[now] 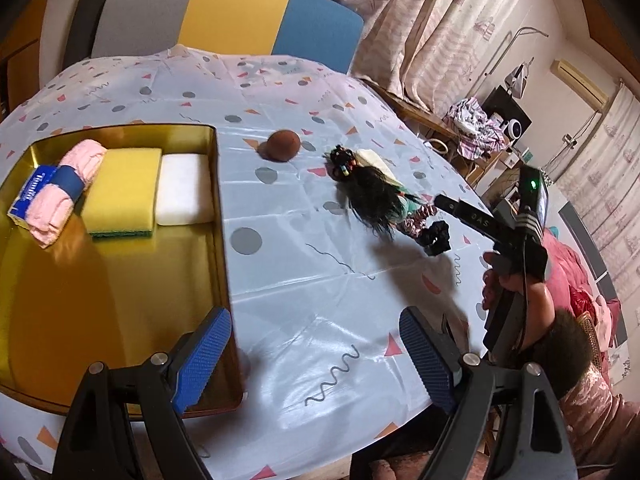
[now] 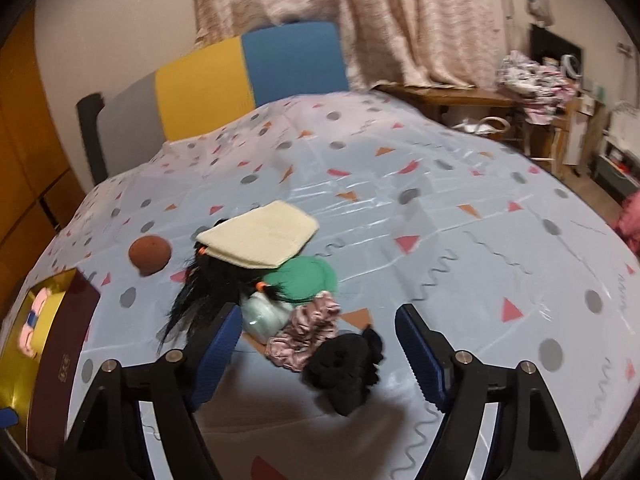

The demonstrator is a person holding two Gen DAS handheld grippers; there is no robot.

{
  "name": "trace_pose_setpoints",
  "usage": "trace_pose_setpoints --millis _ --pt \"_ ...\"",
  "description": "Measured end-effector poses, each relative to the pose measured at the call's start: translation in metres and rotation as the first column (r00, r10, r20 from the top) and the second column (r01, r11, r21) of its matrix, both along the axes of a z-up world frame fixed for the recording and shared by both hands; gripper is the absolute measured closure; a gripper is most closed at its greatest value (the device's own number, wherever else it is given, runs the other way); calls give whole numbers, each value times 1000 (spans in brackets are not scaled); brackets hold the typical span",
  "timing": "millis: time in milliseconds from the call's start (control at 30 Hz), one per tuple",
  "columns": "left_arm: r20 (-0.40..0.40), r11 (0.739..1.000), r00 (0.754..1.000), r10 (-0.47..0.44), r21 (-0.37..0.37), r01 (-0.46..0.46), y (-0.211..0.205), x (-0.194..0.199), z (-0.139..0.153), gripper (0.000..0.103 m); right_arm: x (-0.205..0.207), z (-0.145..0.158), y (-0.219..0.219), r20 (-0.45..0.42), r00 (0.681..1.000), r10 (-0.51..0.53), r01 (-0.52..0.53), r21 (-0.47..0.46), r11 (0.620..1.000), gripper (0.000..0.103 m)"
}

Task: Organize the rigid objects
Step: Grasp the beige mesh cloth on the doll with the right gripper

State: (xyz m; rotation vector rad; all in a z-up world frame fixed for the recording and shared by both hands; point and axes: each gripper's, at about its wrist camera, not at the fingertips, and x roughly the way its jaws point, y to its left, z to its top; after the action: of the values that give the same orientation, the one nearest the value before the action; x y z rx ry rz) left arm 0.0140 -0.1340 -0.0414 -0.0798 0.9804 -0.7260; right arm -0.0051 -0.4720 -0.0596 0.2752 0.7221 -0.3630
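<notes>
A: Report the counter (image 1: 320,280) layout, largest item first.

B: Gold tray (image 1: 120,280) at 9 o'clock holds a yellow sponge (image 1: 122,188), a white sponge (image 1: 184,188) touching it, and a rolled pink cloth (image 1: 64,196). A brown ball (image 1: 283,144) lies near 12 o'clock.

A: Remaining items?

B: A black wig (image 2: 208,292), cream cloth (image 2: 260,238), pink scrunchie (image 2: 308,330) and black scrunchie (image 2: 344,368) cluster together.

A: Tongs status?

B: Left tongs (image 1: 316,356): jaws wide, empty. Right tongs (image 2: 320,364): jaws apart around the black scrunchie, pads clear of it.
</notes>
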Motion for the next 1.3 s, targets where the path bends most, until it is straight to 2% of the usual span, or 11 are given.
trace_pose_setpoints --millis 400,533,600,833,867,933,967,1100,1233,1267,1300 --pt "-1 999 1000 -31 43 31 -25 0 0 15 51 3 20 25 997 73 -74 49 996 29" --pt "-4 998 1000 -29 52 29 -27 1 -2 15 85 4 10 9 999 47 -48 110 993 23" --pt "-7 998 1000 -20 53 20 -26 4 -2 15 105 -2 4 -25 999 31 -27 131 991 10" --pt "-5 998 1000 14 59 -13 -23 18 -1 15 144 -36 1 -141 988 69 -53 116 992 9" --pt "-2 998 1000 14 59 -14 -24 21 0 15 143 -37 -2 -120 990 69 -54 129 990 12" --pt "4 998 1000 12 59 -12 -28 26 2 15 140 -38 -8 -102 993 62 -47 143 989 26" --pt "7 998 1000 9 62 -9 -31 29 4 15 139 -40 -12 -102 993 60 -43 155 987 48" --pt "20 999 1000 -4 51 3 -44 45 11 15 127 -46 -33 -77 996 39 -20 238 971 78" --pt "44 999 999 -16 48 14 -66 65 20 15 119 -47 -46 -39 999 28 -14 323 946 81" --pt "46 999 999 -20 50 17 -72 71 22 15 119 -47 -49 -40 999 19 -4 344 939 75" --pt "54 998 998 -18 54 15 -76 75 24 15 119 -47 -52 -44 999 3 13 365 931 50"
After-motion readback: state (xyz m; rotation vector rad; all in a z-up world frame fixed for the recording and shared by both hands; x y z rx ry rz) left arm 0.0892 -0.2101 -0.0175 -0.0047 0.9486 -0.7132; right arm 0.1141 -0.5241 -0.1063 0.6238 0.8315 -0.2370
